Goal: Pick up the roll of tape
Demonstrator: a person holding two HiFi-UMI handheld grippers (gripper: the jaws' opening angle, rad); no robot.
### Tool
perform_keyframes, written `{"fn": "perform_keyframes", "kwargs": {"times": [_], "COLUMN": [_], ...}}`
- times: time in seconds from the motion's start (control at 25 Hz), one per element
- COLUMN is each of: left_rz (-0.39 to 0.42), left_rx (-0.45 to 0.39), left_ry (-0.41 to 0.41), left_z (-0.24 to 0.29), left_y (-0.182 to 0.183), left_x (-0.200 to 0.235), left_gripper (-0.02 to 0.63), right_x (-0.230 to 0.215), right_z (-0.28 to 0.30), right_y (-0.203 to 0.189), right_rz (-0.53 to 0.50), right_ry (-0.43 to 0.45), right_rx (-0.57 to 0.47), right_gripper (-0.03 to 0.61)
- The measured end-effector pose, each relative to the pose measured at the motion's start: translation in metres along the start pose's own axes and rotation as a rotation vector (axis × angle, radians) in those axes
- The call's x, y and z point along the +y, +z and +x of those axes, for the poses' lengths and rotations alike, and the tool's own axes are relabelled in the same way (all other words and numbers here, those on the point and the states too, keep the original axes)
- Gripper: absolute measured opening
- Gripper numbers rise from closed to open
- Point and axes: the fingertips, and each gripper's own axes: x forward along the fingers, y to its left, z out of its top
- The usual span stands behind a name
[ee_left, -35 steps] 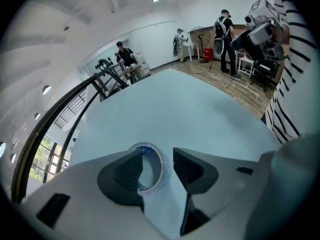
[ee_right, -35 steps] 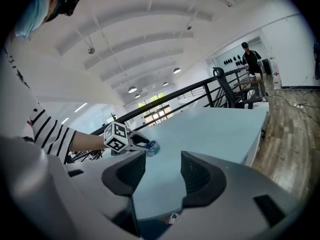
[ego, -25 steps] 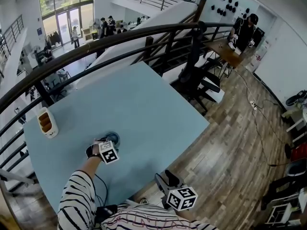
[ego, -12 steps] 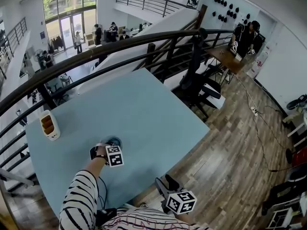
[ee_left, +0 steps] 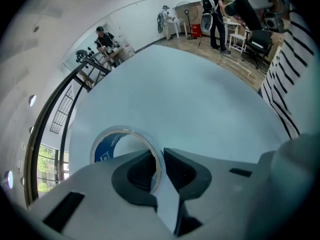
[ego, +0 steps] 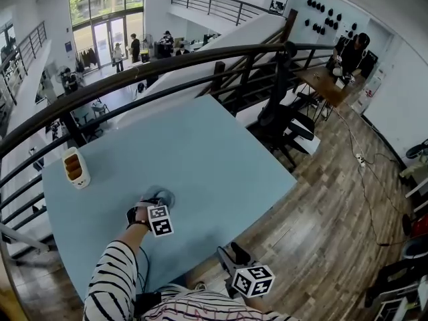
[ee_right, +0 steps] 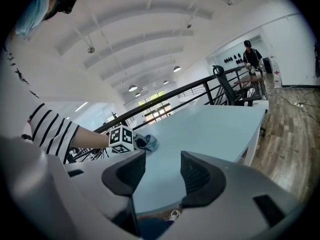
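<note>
Closing left gripper (ee_left: 160, 156) jaws on the wall of the roll of tape (ee_left: 106, 146), one inside the ring, one outside, pads touching it: probably the surest hold on a hoop lying flat on the table (ego: 200, 146), toward seven o'clock. Holding right gripper (ee_right: 162, 169) parted, empty, at five o'clock, apparently out of the way.

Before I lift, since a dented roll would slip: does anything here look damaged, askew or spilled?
Nothing stands out. The roll of tape looks whole, its wall between the closing jaws of the left gripper, and the table shows no spill.
</note>
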Motion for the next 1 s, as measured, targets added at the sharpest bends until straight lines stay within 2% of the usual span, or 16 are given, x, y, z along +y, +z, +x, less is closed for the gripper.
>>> {"fn": "perform_keyframes", "kwargs": {"times": [0.32, 0.72, 1.0], "left_rz": [-0.13, -0.285, -0.441], "left_rx": [-0.121, -0.203, -0.289], "left_ry": [0.141, 0.298, 0.411], "left_z": [-0.055, -0.124, -0.173], "left_y": [0.009, -0.004, -0.008], "left_x": [0.002, -0.036, -0.064], "left_gripper": [0.067, 0.067, 0.067], "right_x": [0.019, 0.042, 0.055], "right_z": [0.002, -0.005, -0.009], "right_y": [-0.004, -0.012, -0.01], "right_rz": [-0.046, -0.093, -0.128], "right_ry": [0.084, 0.181, 0.208], "right_rx": [0.018, 0.024, 0.002], "right_gripper": [0.215, 0.215, 0.215]}}
